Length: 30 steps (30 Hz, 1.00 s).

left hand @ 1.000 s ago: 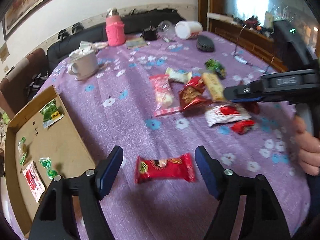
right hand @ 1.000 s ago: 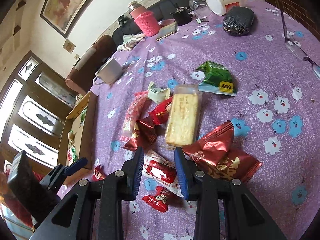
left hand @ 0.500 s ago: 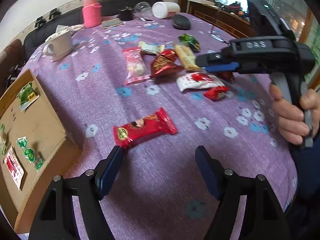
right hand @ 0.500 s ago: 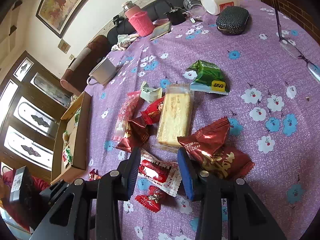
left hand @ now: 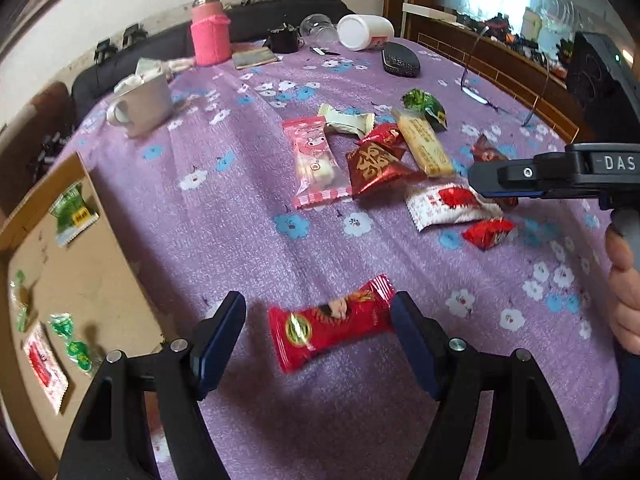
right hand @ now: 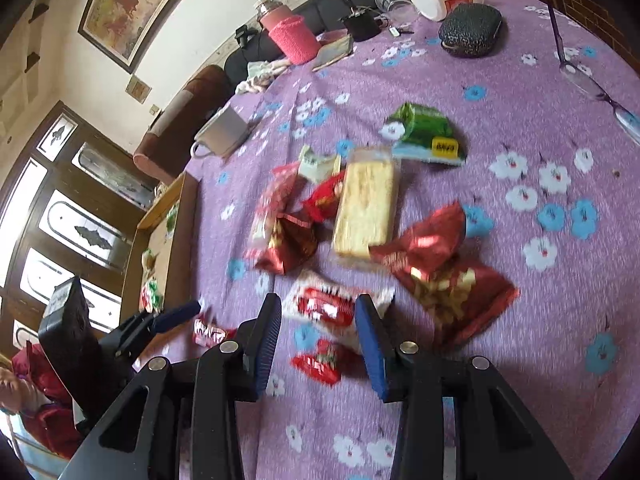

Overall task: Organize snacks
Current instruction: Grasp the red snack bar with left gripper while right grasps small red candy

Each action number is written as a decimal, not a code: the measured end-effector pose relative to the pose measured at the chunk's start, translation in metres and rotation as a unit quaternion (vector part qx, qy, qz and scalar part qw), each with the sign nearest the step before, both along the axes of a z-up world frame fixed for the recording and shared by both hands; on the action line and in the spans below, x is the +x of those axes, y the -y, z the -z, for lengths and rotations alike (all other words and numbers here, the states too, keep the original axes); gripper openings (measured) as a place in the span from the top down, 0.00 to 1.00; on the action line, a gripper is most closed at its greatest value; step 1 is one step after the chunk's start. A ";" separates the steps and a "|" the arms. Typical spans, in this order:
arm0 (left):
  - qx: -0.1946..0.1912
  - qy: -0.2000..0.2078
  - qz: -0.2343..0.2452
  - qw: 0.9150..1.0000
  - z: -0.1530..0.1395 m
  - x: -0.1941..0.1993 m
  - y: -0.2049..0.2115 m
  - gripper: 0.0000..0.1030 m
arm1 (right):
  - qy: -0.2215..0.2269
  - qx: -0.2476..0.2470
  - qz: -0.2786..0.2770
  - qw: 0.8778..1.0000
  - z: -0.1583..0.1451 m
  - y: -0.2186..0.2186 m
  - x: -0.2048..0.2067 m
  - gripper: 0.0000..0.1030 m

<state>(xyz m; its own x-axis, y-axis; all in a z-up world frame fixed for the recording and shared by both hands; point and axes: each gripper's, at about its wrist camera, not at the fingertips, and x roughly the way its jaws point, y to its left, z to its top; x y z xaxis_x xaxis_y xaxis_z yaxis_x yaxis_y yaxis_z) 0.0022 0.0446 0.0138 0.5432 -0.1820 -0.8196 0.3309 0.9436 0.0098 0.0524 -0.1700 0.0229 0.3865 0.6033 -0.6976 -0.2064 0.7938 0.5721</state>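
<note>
At the bottom of the left wrist view my left gripper (left hand: 318,336) is hanging with jaws wide around a red snack packet (left hand: 332,326) lying on the purple worktop (left hand: 248,216). My right gripper (right hand: 318,320) is hovering, its jaws having just been opening, narrowly bracketing a white-and-red packet (right hand: 324,306) without pressing it. Farther up, the snack pile (right hand: 360,208) is sitting mid-frame.

A purple cloth (left hand: 248,240) with white and blue flowers covers the worktop; a red wrapper (left hand: 332,330), pink bottle sleeve (left hand: 211,36), brown cardboard tray (left hand: 88,276).
</note>
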 end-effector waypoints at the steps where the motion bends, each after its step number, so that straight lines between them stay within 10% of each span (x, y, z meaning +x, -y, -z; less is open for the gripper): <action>1: -0.006 -0.003 0.005 1.000 0.000 -0.001 0.000 0.28 | 0.002 -0.002 -0.003 1.000 0.000 -0.001 -0.003 0.60; 8: -0.005 -0.010 0.037 0.999 -0.005 -0.021 0.013 0.41 | 0.034 -0.049 -0.031 0.998 -0.005 -0.014 -0.018 0.60; 20: 0.056 0.038 0.037 0.997 -0.007 -0.003 0.030 0.30 | 0.082 -0.166 -0.072 0.980 0.000 -0.043 -0.034 0.60; 22: 0.057 0.031 0.038 0.997 -0.002 -0.001 0.030 0.30 | 0.087 -0.183 -0.067 0.977 0.002 -0.043 -0.033 0.74; 30: 0.041 0.016 0.028 0.999 0.000 -0.011 0.024 0.41 | 0.087 -0.179 -0.060 0.978 0.001 -0.039 -0.033 0.76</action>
<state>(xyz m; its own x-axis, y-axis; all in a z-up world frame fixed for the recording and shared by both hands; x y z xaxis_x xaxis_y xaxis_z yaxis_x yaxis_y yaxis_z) -0.0089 0.0211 0.0138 0.5605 -0.1463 -0.8151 0.3815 0.9192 0.0974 0.0197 -0.1305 0.0217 0.4591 0.3806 -0.8027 -0.3798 0.9009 0.2100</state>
